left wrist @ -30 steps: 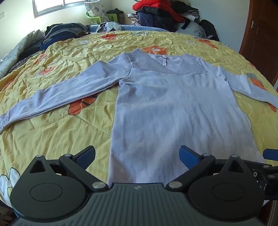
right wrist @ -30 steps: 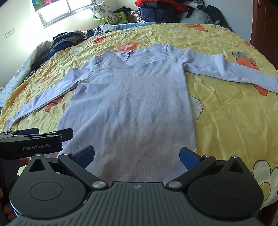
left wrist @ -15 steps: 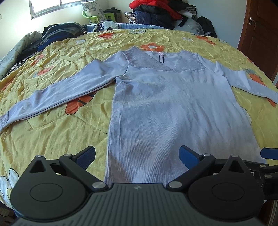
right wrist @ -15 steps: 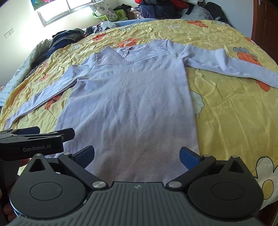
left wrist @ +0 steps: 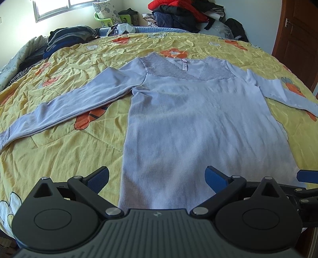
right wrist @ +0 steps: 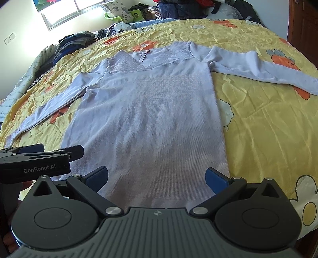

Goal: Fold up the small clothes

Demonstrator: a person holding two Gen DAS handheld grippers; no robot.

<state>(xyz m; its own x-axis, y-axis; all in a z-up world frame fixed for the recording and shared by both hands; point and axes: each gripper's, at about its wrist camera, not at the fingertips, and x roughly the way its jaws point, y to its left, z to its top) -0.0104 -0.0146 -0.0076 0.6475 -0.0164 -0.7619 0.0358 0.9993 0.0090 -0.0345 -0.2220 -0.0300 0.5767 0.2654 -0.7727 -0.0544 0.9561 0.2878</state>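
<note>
A pale lilac long-sleeved top (left wrist: pixel 198 123) lies flat, front up, on a yellow flowered bedspread (left wrist: pixel 59 150), neck far from me, both sleeves spread out to the sides; it also shows in the right wrist view (right wrist: pixel 151 119). My left gripper (left wrist: pixel 157 178) is open and empty, hovering over the hem's left part. My right gripper (right wrist: pixel 157 177) is open and empty over the hem's right part. The left gripper's side shows in the right wrist view (right wrist: pixel 39 156), and a blue tip of the right gripper shows at the left wrist view's right edge (left wrist: pixel 307 175).
Piles of clothes lie at the bed's far edge (left wrist: pixel 182 13) and far left (left wrist: pixel 65 37). A green basket with a pillow (left wrist: pixel 108 14) stands under the window. A brown wooden door (left wrist: pixel 298 35) is at the right. The bedspread (right wrist: pixel 268 123) is wrinkled.
Both grippers have moved slightly forward over the hem, so the top sits a little lower and nearer in both views. Both stay open and empty.
</note>
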